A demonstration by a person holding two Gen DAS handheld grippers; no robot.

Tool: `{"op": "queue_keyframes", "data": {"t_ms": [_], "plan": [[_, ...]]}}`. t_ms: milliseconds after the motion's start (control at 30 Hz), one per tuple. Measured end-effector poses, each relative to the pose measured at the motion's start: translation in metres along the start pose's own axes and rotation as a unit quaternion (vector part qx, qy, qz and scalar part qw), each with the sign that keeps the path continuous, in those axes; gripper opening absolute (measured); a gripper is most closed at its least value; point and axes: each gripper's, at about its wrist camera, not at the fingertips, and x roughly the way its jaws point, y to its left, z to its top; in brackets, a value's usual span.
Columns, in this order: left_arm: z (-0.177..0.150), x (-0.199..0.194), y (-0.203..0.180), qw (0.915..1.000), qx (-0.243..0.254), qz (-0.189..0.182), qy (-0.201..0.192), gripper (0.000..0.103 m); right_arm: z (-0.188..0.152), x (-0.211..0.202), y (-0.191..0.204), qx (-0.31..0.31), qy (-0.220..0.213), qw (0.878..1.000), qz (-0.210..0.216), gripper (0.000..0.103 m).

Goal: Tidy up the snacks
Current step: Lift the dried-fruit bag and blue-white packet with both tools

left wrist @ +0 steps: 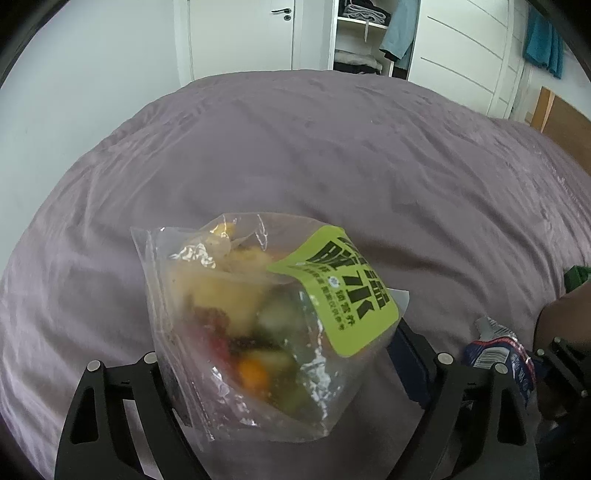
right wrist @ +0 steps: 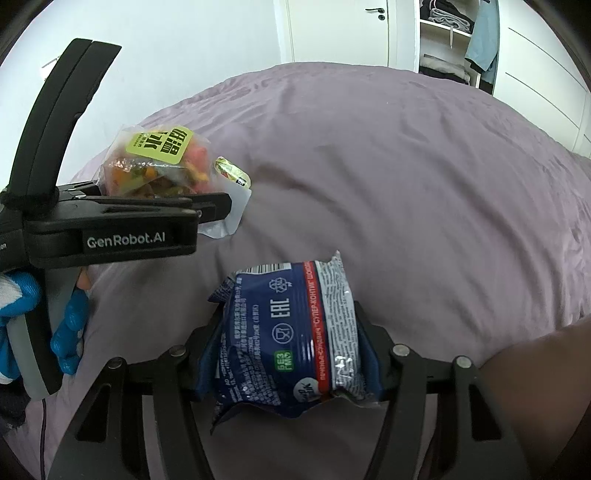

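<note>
Snack bags are in both claws, above a bed with a purple cover (left wrist: 332, 155).

The left gripper (left wrist: 280, 354) has a clear bag of mixed snacks (left wrist: 236, 314) between its two black fingers. The bag has a bright green label (left wrist: 343, 291) with dark letters, and yellow, red and orange bits show through the plastic. The claw is spread wide around the bag, and it is hard to tell if the pads press on it.

In the right wrist view, the left gripper (right wrist: 212, 206) is seen from the side, with the clear bag (right wrist: 155, 170) at its tip. A hand in a blue glove (right wrist: 70, 332) holds it.

The right gripper (right wrist: 291, 339) pinches a dark blue cookie pack (right wrist: 273, 332) with a red stripe and a silver edge. The pack sits between both fingers, up off the bed.

A white door (right wrist: 340, 29) and open shelves with folded clothes (right wrist: 447, 22) are at the back.
</note>
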Motion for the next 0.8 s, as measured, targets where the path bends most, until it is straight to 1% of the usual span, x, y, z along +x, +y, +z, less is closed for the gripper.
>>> {"op": "queue_keyframes", "data": {"t_ms": [167, 233, 333, 367, 433, 500, 567, 667, 800], "plan": [[-0.001, -0.001, 0.010, 0.9995, -0.024, -0.018, -0.006, 0.087, 0.000, 0.000, -0.001, 0.000, -0.001, 1.000, 0.002, 0.100], [-0.002, -0.001, 0.012, 0.9994, -0.028, -0.019, -0.008, 0.086, 0.000, 0.001, -0.001, -0.001, -0.002, 1.000, 0.001, 0.100], [-0.003, -0.003, 0.009, 0.9995, -0.024, -0.012, -0.016, 0.079, -0.001, 0.000, 0.000, -0.006, -0.004, 1.000, -0.002, 0.100], [-0.004, -0.004, 0.009, 0.9995, -0.023, -0.008, -0.018, 0.071, -0.001, 0.000, 0.001, -0.007, -0.004, 1.000, -0.002, 0.100], [-0.005, -0.005, 0.010, 0.9994, -0.028, -0.007, -0.019, 0.067, -0.002, -0.001, 0.001, -0.007, -0.004, 1.000, 0.001, 0.100], [-0.005, -0.005, 0.012, 0.9993, -0.031, -0.009, -0.020, 0.064, -0.002, -0.002, 0.001, -0.009, -0.005, 1.000, 0.004, 0.100], [-0.003, -0.005, 0.011, 0.9994, -0.025, -0.006, -0.021, 0.059, -0.002, -0.004, 0.002, -0.009, -0.007, 1.000, 0.009, 0.100], [-0.003, -0.008, 0.010, 0.9995, -0.019, -0.002, -0.025, 0.056, -0.003, -0.006, 0.003, -0.010, -0.006, 1.000, 0.017, 0.100], [-0.002, -0.015, 0.014, 0.9993, -0.024, 0.001, -0.029, 0.052, -0.003, -0.010, 0.000, 0.000, -0.009, 1.000, 0.021, 0.100]]}}
